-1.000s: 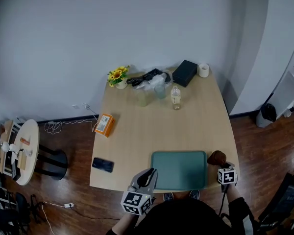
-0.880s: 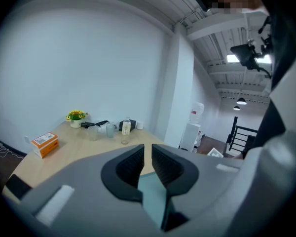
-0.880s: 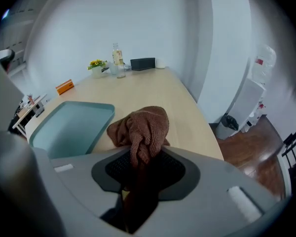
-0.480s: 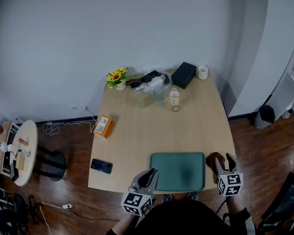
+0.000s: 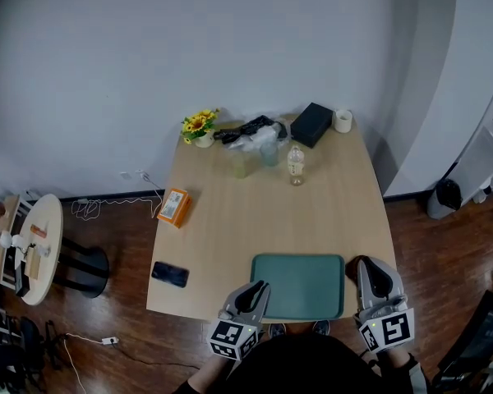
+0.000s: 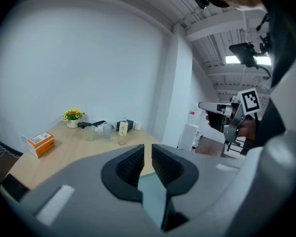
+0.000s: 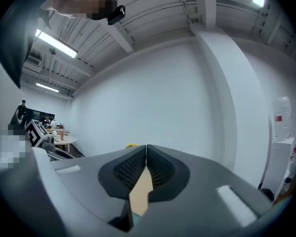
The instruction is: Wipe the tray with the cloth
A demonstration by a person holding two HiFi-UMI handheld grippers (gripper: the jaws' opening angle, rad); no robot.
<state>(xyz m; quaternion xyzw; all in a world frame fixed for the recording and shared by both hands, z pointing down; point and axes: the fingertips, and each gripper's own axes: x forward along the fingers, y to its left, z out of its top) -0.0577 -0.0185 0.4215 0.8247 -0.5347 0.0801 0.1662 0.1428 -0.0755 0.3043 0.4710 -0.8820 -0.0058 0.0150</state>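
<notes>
Light wooden table (image 5: 255, 220) against a pale wall, dark wood floor around it. Nearest, the left gripper (image 5: 259, 287) hangs at the table's near edge, just left of the tray. Its jaws are all but together, with only a thin slit, and nothing is in them. The right gripper (image 5: 370, 268) is at the near right corner, lifted off the table, jaws pressed together and empty. Its body covers most of the brown cloth (image 5: 352, 263), which lies on the table just right of the tray.

Green rectangular plastic tray (image 5: 299, 286) is flat at the near edge, between the two grippers, with nothing on it. Black phone (image 5: 170, 274) is at the near left corner, and the orange box (image 5: 173, 208) is further along the left edge.

Far end: clear plastic bottle (image 5: 296, 164), two clear cups (image 5: 239, 166), crumpled plastic with black cables (image 5: 248, 130), sunflower pot (image 5: 199, 127), black box (image 5: 311, 123), white mug (image 5: 343, 120). Off the table: round side table (image 5: 41, 245) on the left, black bin (image 5: 448, 194) on the right.

Versus a second ago: the right gripper was down on the cloth; now it is raised and nearer the camera. Its jaws have just been closing, with nothing between them. The cloth is left on the table in about the same spot. Left gripper and tray are unchanged.
</notes>
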